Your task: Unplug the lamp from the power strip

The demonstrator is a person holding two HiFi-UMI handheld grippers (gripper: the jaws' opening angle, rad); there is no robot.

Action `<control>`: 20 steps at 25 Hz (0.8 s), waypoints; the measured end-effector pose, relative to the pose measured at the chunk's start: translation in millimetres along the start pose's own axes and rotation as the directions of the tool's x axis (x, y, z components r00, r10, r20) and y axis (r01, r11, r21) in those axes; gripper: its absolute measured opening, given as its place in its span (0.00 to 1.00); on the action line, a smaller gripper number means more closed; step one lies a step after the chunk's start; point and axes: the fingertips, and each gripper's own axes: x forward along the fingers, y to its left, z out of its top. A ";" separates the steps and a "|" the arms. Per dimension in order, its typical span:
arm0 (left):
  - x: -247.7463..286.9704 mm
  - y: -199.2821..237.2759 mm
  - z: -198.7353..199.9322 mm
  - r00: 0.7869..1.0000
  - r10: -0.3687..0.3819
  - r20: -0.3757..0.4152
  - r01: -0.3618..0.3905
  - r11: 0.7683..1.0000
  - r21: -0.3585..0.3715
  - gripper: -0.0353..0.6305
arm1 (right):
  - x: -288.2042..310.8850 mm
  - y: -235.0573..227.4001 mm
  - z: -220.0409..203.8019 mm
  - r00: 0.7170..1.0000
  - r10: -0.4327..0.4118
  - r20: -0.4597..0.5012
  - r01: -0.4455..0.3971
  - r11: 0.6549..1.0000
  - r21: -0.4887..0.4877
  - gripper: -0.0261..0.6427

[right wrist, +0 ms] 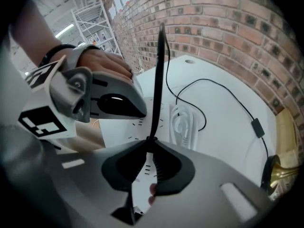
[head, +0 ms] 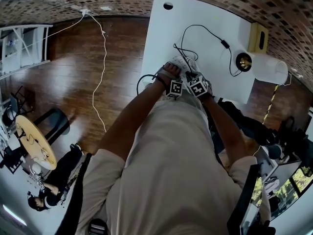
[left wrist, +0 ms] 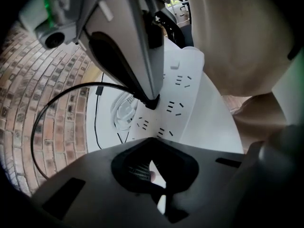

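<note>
A white power strip (left wrist: 183, 103) lies on the white table (head: 161, 38). A black plug (left wrist: 150, 101) sits in one of its sockets. Its black cord (right wrist: 159, 80) runs across the table to the lamp (head: 261, 66) at the right. My right gripper (right wrist: 151, 148) is shut on the plug, with the cord rising from its tips. In the left gripper view its grey finger (left wrist: 128, 42) comes down onto the plug. My left gripper (left wrist: 154, 167) is just beside it over the strip's near end, jaws closed to a thin slit, with nothing seen held.
A coiled white cable (right wrist: 183, 122) lies beside the strip. The lamp cord carries an inline switch (right wrist: 258, 127). A brick wall (right wrist: 228, 27) runs behind the table. A wooden block (head: 258, 37) stands at the back right corner. On the floor a white cable (head: 100, 72) trails to the left.
</note>
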 end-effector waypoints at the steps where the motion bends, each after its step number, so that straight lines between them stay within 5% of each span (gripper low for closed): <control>1: -1.1 -0.2 0.0 1.000 -0.007 0.003 0.007 1.000 0.000 0.02 | -0.4 0.1 -0.7 1.000 0.000 0.011 0.000 1.000 -0.006 0.11; 7: -6.0 -3.8 -1.8 0.998 -0.063 -0.017 0.063 0.998 0.005 0.02 | -14.1 2.4 7.9 0.999 -0.037 0.032 0.039 0.996 -0.079 0.13; 20: -4.8 -2.9 -2.4 0.999 -0.039 -0.038 0.040 0.999 0.020 0.02 | -26.3 2.6 16.9 0.993 -0.074 0.091 0.077 0.997 -0.026 0.09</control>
